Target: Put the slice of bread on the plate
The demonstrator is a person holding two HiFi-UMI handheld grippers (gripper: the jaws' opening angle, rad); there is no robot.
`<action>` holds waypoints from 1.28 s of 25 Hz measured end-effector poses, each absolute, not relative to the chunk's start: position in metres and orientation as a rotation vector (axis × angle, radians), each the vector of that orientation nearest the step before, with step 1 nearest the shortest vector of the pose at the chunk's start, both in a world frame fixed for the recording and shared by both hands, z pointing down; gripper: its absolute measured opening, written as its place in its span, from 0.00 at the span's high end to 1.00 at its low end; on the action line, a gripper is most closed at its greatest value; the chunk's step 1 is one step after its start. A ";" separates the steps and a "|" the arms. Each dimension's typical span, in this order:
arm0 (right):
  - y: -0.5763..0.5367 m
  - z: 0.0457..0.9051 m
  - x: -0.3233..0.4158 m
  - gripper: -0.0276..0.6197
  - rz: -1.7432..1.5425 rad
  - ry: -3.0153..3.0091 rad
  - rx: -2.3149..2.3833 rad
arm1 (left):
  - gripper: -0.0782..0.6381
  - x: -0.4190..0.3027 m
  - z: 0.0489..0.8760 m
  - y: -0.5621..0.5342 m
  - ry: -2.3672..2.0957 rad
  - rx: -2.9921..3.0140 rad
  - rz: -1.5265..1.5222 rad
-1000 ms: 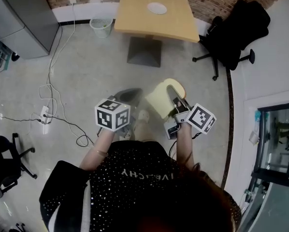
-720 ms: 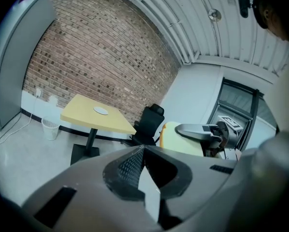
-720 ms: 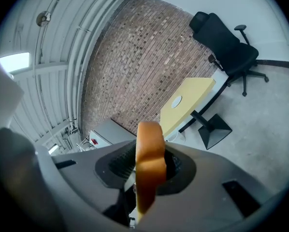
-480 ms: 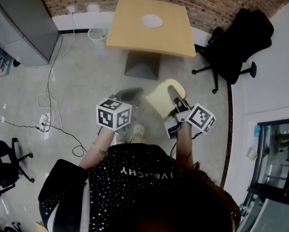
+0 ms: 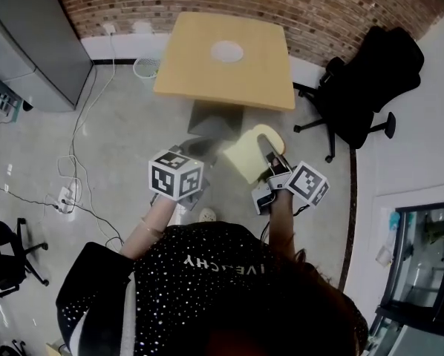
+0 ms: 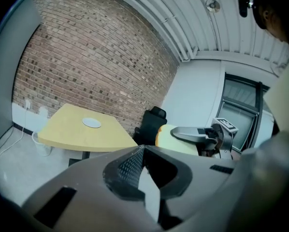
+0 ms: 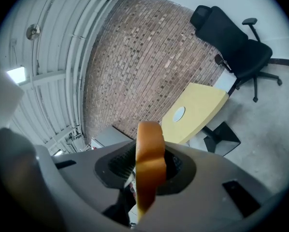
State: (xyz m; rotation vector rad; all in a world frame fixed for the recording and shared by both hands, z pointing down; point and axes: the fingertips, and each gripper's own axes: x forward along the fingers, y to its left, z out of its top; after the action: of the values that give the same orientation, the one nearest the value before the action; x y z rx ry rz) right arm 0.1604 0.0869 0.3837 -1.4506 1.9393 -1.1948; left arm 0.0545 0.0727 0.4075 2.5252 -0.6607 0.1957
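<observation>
Pinching bread slice point(image 7: 148, 149) edge-on between right gripper point(image 5: 269, 149) fingers point(image 7: 119, 164).

The slice of bread's point(image 5: 246, 156) near end is hidden between the right gripper's point(image 5: 268, 145) fingers point(image 5: 272, 154); the plate point(image 5: 227, 51) on the far tabletop point(image 5: 259, 80) is too small to show detail.

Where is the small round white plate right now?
In the head view, the small round white plate lies near the middle of the yellow square table, at top centre, before the brick wall.
</observation>
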 end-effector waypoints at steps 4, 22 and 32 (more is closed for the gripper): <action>0.073 0.387 0.167 0.80 -1.193 1.978 -1.432 | 0.88 0.065 0.408 0.061 -0.678 2.534 0.173; 0.091 0.410 0.170 0.80 -1.250 1.965 -1.417 | 0.88 0.078 0.428 0.082 -0.656 2.509 0.175; 0.077 0.416 0.168 0.80 -1.282 1.959 -1.408 | 0.88 0.065 0.432 0.071 -0.714 2.480 0.179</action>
State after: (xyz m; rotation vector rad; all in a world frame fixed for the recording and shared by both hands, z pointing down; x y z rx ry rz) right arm 0.1685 0.0773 0.4157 -1.4078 1.9587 -1.2824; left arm 0.0648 0.0706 0.4320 2.4795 -0.7142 0.1788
